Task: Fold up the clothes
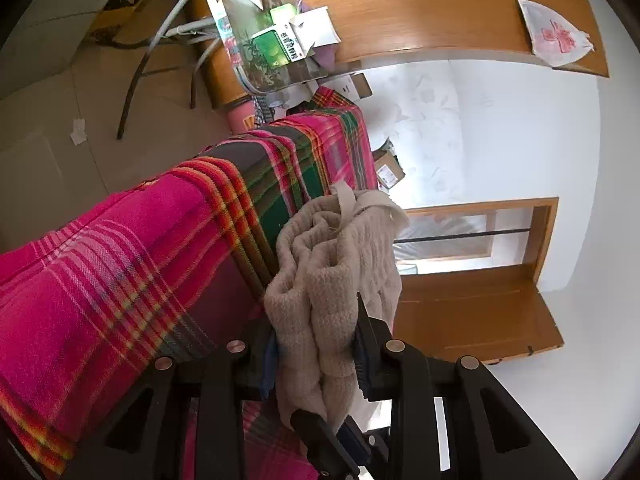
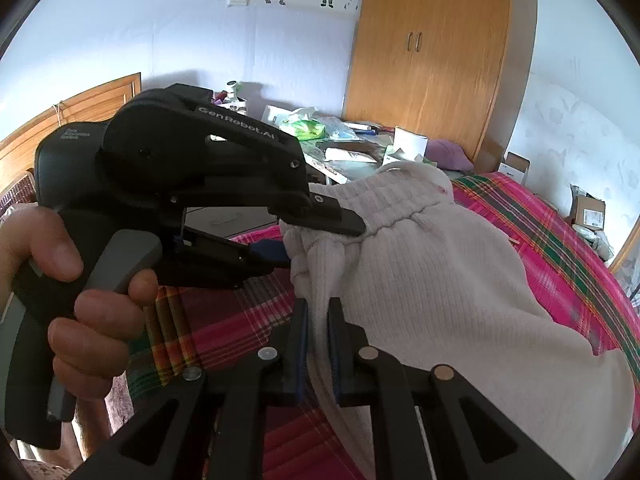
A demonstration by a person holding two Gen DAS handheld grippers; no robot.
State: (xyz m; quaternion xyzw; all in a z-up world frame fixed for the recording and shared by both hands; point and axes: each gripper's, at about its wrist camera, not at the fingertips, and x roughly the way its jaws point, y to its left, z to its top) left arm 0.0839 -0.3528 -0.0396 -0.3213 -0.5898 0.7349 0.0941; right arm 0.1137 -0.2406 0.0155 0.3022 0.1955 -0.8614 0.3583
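A cream knitted garment (image 2: 440, 272) with a gathered waistband hangs above the bed, held by both grippers. My left gripper (image 1: 316, 320) is shut on a bunched part of this garment (image 1: 336, 264), which fills the space between its fingers. In the right wrist view the left gripper (image 2: 320, 236) comes in from the left, clamped on the waistband edge, with a hand (image 2: 80, 300) around its handle. My right gripper (image 2: 318, 316) is shut on a fold of the garment just below that spot.
A pink plaid blanket (image 1: 120, 248) covers the bed (image 2: 560, 240) under the garment. A cluttered table (image 2: 344, 148) stands beyond the bed, next to a wooden wardrobe (image 2: 432, 60). Cardboard boxes (image 2: 586, 212) lie by the wall. A wooden door (image 1: 480, 280) is near.
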